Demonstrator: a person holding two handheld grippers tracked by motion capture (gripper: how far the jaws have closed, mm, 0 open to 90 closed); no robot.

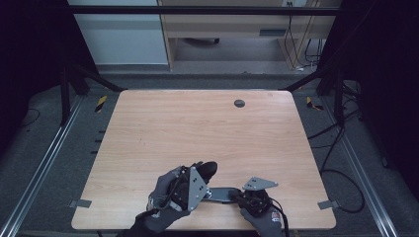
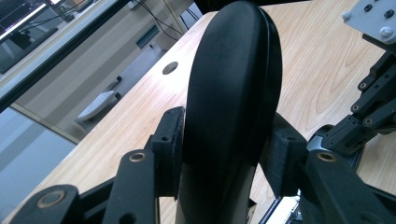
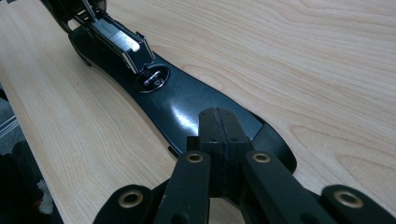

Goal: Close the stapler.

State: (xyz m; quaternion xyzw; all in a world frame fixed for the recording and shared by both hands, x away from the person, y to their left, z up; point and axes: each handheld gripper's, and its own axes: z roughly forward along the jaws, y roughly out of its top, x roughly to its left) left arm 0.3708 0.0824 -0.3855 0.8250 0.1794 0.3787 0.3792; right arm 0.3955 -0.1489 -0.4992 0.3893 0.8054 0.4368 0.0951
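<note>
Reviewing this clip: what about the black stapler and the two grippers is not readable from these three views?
- High view: the middle of the stapler is covered by the left gripper and its grey plate.
- Left gripper view: the stapler's raised top arm blocks the table behind it; its hinge is cut off by the bottom edge.
- Right gripper view: whether the closed right gripper presses the stapler base or hovers.

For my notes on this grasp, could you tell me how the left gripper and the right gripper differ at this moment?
The left gripper has its jaws apart, clamped around the raised black stapler arm; the right gripper has its jaws shut together, pressing down on the stapler base. In the high view the left gripper is tilted on its side; the right lies flatter. Both meet the same stapler.
</note>
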